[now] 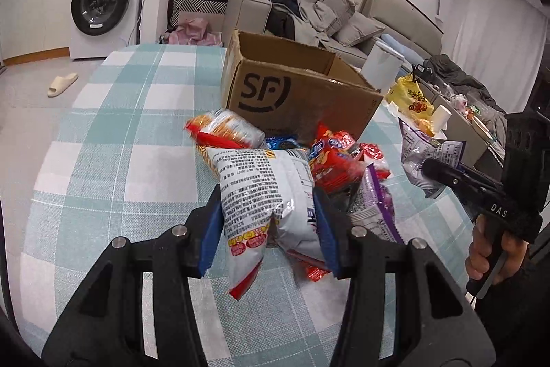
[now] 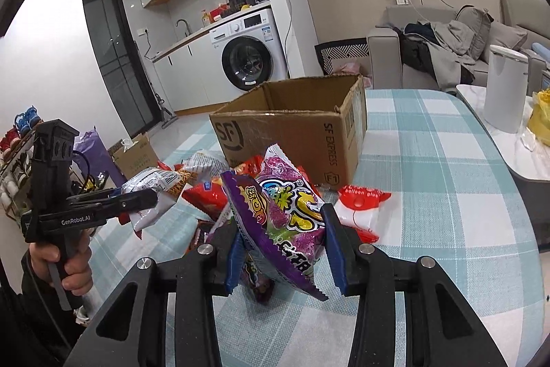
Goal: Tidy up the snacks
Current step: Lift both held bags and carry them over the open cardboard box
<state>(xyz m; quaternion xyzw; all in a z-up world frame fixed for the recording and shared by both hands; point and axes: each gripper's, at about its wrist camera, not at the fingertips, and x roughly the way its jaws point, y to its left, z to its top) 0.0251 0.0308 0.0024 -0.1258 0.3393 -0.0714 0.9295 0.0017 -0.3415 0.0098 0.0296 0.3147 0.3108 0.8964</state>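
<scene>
My left gripper (image 1: 268, 205) is shut on a white and silver snack bag (image 1: 264, 181), which hangs above the checked tablecloth (image 1: 120, 126). In the right wrist view that left gripper (image 2: 151, 196) holds the same white bag (image 2: 154, 181) at the left. My right gripper (image 2: 282, 229) is shut on a purple snack bag (image 2: 285, 212), also clear of the cloth. It shows at the right of the left wrist view as the right gripper (image 1: 436, 171) with the purple bag (image 1: 419, 143). Behind both stands an open cardboard box (image 2: 292, 126) marked SF (image 1: 299, 92). A pile of red snack bags (image 1: 330, 160) lies in front of it.
A red and white packet (image 2: 361, 205) lies right of the pile. An orange bag (image 1: 223, 129) sits near the box. A white canister (image 2: 505, 85) and a yellow bag (image 1: 409, 95) stand on a side table to the right. A sofa and a washing machine stand beyond the table.
</scene>
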